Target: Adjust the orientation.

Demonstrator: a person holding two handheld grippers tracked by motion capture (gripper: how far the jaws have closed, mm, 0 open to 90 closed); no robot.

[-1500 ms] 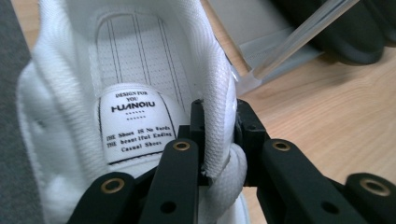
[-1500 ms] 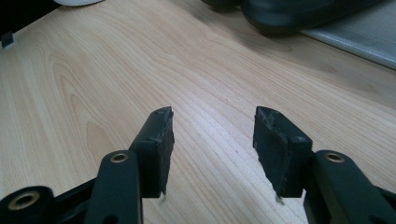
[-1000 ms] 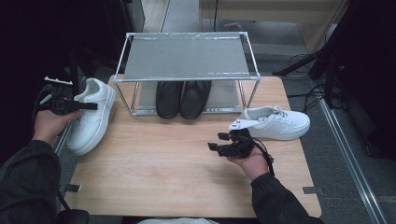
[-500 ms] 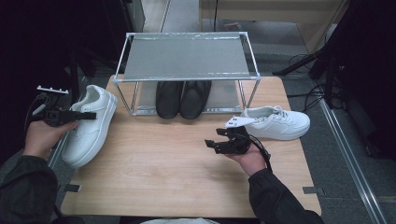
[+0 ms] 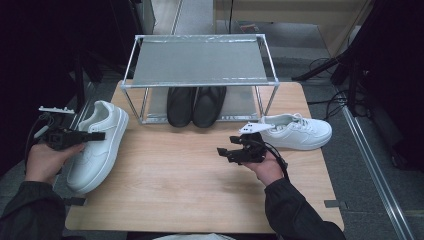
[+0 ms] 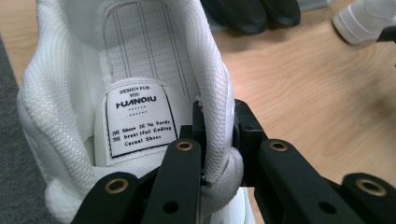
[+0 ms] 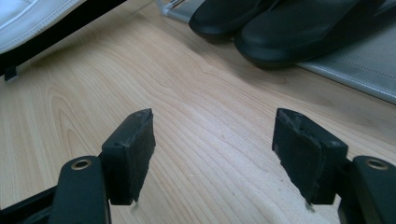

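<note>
Where cables cross dim floor [image 5: 345,115], pale wooden table [image 5: 190,185] under metal rack [image 5: 200,60].

rack: a shiny metal shoe rack [image 5: 200,62] on the wooden table [image 5: 175,190] | under it: two black shoes [image 5: 196,106] side by side

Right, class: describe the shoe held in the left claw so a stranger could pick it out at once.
Start at the metal rack at the back of the wooden table. Left of it lies a white sneaker. Unlike the other white sneaker on the right, the left claw pinches its heel collar.
</note>
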